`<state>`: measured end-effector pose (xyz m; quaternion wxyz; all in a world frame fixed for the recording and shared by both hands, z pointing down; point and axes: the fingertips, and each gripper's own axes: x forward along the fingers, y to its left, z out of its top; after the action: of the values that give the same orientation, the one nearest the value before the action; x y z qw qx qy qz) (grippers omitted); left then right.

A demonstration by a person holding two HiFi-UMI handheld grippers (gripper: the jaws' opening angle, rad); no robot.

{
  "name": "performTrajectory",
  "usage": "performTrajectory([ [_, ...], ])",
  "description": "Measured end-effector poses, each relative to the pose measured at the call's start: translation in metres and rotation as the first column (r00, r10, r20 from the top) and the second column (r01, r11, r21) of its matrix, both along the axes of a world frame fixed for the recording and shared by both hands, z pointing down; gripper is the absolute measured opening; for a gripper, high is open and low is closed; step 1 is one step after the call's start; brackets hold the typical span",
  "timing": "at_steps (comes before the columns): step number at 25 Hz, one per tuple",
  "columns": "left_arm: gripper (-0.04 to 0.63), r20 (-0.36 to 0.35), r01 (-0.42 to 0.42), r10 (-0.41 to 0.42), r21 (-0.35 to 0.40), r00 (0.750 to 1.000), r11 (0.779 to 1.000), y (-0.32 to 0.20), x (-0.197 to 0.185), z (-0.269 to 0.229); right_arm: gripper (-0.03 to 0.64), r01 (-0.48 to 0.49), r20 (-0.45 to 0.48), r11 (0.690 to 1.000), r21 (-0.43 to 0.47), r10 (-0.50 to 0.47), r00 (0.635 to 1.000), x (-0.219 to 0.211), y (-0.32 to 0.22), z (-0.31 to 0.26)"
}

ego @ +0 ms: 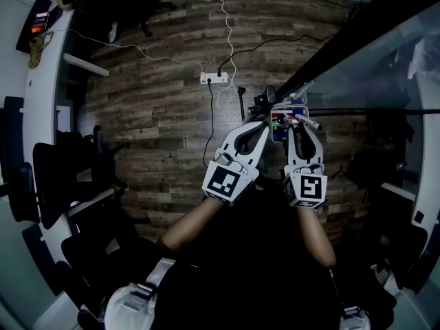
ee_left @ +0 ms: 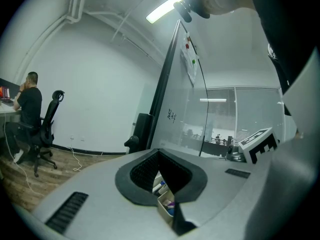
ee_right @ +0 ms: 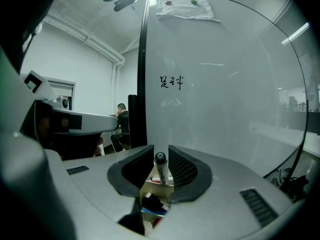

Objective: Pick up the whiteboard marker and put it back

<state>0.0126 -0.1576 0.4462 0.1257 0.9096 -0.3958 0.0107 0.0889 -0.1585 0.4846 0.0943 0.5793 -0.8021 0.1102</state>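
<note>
Two grey plastic grippers, each capped with a cube of black-and-white square markers, are seen from the head view above a floor (ego: 158, 115) of rough, dark wooden planks. The whiteboard marker (ee_right: 160, 170), a slim white cylinder with a rounded black cap, is clamped between the ribbed black pads of the right gripper (ee_right: 160, 158), whose fingers are closed narrowly against both of its sides. In the head view the whiteboard marker (ego: 309, 123) is found at about 1 o'clock from the picture's centre, lying aslant across the tips of the right gripper (ego: 300, 124), just above a small box-shaped tray (ego: 275, 135) filled with coloured pens. The fingers of the left gripper (ee_left: 159, 154) are brought together at their tips with nothing held; through the hollow behind them the pale wall of the tray (ee_left: 162, 204) is glimpsed. In the head view the left gripper (ego: 263, 126) is placed just beside the right one, at its 9 o'clock. A smooth, glossy whiteboard (ee_right: 225, 84) with a black frame is faced by both grippers, small dark handwriting being visible at its 11 o'clock.
</note>
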Motion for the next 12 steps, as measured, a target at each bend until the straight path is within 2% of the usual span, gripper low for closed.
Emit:
performTrajectory([
  [6, 0.008, -0.042, 0.007, -0.008, -0.009, 0.999, 1.000, 0.0005, 0.0019, -0.0047, 0.080, 0.006, -0.002, 1.000, 0.015, -0.006, 1.000, -0.0004, 0.0021, -0.0041],
  [10, 0.008, -0.011, -0.007, 0.007, 0.009, 1.000, 1.000, 0.0020, 0.0024, -0.0036, 0.081, 0.002, 0.000, 1.000, 0.027, -0.002, 1.000, 0.0018, 0.0038, -0.0074],
  [12, 0.008, -0.027, -0.001, 0.002, 0.012, 1.000, 1.000, 0.0019, 0.0031, -0.0058, 0.083, -0.001, 0.002, 0.999, 0.037, 0.001, 1.000, 0.0029, 0.0044, -0.0100],
])
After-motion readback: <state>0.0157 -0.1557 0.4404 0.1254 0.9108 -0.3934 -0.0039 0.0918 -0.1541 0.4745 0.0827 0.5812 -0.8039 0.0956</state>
